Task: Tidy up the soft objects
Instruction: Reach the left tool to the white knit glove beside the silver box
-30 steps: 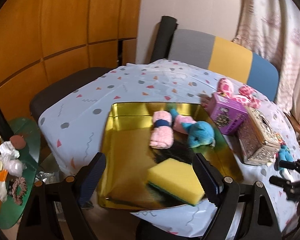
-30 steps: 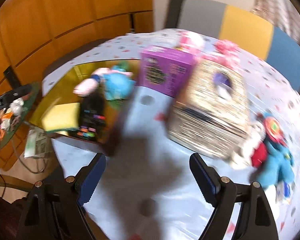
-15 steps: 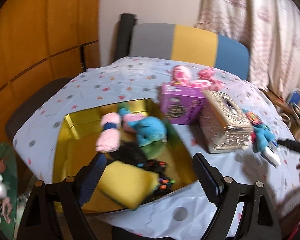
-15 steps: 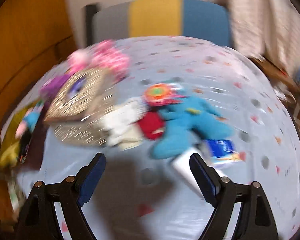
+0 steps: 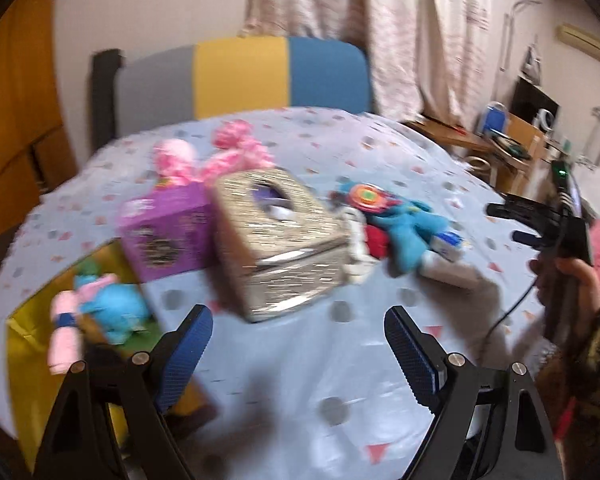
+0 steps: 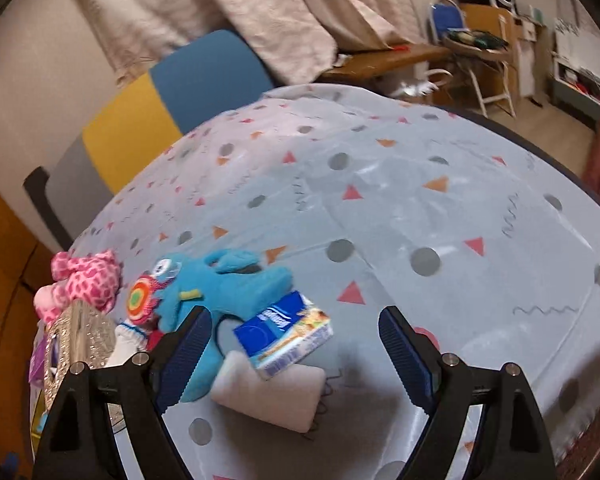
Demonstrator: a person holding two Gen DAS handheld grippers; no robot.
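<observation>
My left gripper (image 5: 298, 338) is open and empty above the table's front edge. A gold tray (image 5: 28, 364) at the left holds a blue plush (image 5: 118, 312) and a pink plush (image 5: 64, 340). A blue monster plush (image 5: 408, 228) lies right of the silver tissue box (image 5: 280, 240). My right gripper (image 6: 294, 338) is open and empty, low over the blue monster plush (image 6: 224, 284), a blue tissue pack (image 6: 284, 332) and a white sponge (image 6: 268, 396). A pink spotted plush (image 6: 86, 280) lies far left; it also shows in the left wrist view (image 5: 228, 152).
A purple box (image 5: 164, 232) stands beside the silver tissue box. A grey, yellow and blue chair (image 5: 240, 76) stands behind the table. The right hand-held gripper body (image 5: 556, 224) shows at the right. Furniture (image 6: 476, 36) stands beyond the table's far side.
Both views have swung right. The tray has slid to the left edge of the left view. The right gripper has moved closer over the blue monster plush, tissue pack and sponge.
</observation>
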